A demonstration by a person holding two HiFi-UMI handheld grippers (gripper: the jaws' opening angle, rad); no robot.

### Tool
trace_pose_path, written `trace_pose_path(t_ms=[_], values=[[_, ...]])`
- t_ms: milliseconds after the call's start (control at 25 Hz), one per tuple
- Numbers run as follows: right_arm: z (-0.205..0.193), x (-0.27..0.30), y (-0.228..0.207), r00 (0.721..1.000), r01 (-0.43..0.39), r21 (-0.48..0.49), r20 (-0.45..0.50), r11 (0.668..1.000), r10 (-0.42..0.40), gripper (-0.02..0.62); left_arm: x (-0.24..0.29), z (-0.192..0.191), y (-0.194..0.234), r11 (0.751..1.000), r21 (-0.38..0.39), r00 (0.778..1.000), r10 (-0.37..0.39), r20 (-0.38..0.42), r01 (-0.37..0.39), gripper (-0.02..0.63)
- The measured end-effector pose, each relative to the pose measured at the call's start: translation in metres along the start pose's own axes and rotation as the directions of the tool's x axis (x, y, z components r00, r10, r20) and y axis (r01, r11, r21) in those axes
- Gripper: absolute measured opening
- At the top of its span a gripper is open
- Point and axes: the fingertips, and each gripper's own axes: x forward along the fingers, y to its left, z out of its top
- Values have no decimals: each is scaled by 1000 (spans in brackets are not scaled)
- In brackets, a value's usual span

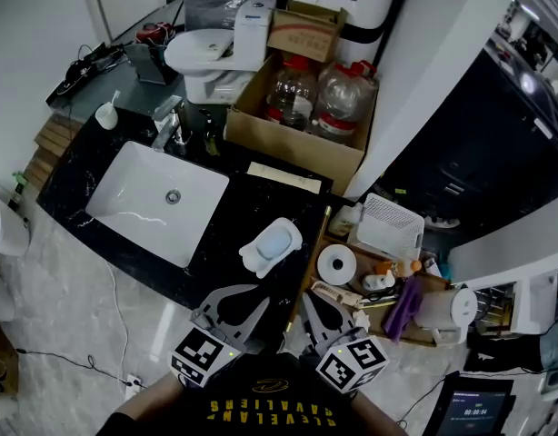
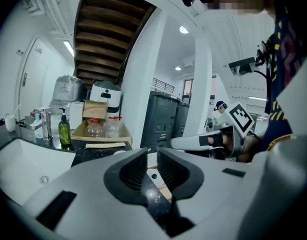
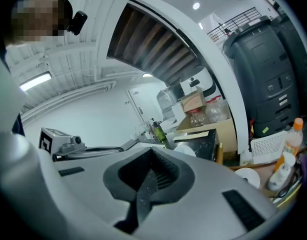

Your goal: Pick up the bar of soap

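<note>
While the bar of soap sits in its dish on the desk, the near left gripper is slightly parted and empty, probably lining up; right gripper clenched, spare.

Person's dark shirt cut by the head view's bottom edge, white object at the left edge cropped, unidentifiable, cardboard box label too small to read, soap dish partly hidden behind the right gripper
</note>
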Motion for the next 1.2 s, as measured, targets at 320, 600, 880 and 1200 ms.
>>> trace_pose_path(t_ms=[320, 600, 880, 1200], values=[[12, 17, -15, 998, 57, 18, 13, 998, -57, 8, 24, -7, 40, 1000, 17, 999, 25, -46, -25, 77], [14, 30, -29, 997, 83, 51, 1, 995, -83, 8, 53, -21, 61, 1000, 27, 991, 9, -132, -5, 110], [15, 34, -50, 993, 121, 77, -3, 990, -121, 8, 80, -45, 81, 995, 97, 964, 47, -261, -22, 218], [8, 35, -66, 987, 159, 115, -20, 981, -158, 8, 105, -70, 97, 993, 119, 930, 57, -364, -14, 263]])
